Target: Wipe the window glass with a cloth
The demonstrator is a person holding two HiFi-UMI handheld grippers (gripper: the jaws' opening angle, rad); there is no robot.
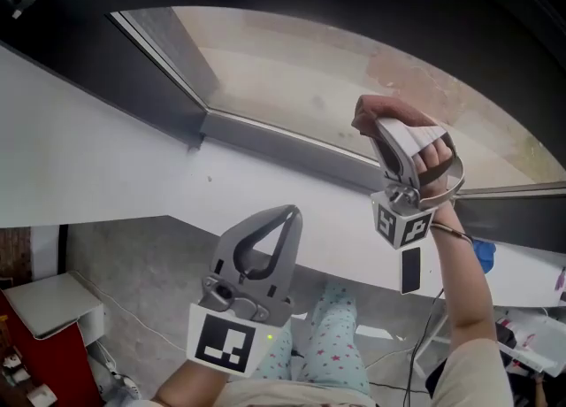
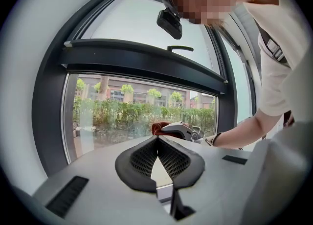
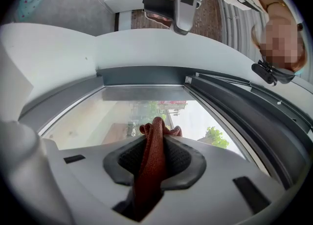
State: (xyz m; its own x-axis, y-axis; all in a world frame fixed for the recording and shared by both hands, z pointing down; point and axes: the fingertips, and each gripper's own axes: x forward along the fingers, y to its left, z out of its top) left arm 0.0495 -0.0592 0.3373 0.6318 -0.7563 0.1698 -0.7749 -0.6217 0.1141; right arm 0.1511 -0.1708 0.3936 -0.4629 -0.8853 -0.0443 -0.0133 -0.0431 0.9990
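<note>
The window glass (image 1: 292, 69) lies beyond the white sill and shows trees and buildings in the left gripper view (image 2: 132, 116). My right gripper (image 1: 376, 122) is raised to the pane, shut on a red cloth (image 3: 154, 146) that bunches out past its tips against the glass (image 3: 98, 121). In the head view the cloth (image 1: 370, 111) shows as a small reddish wad at the gripper's tip. My left gripper (image 1: 292, 212) hangs lower, over the sill's near edge, with its jaws shut and nothing in them (image 2: 157, 138). From there the right gripper (image 2: 178, 128) and the cloth (image 2: 157, 127) show ahead.
A wide white sill (image 1: 133, 166) runs under the dark window frame (image 1: 159, 87). Below it are a grey floor with cables, a red-and-white box (image 1: 44, 308) at the left and the person's patterned trouser legs (image 1: 340, 343). A dark window handle (image 2: 180, 49) sits on the upper frame.
</note>
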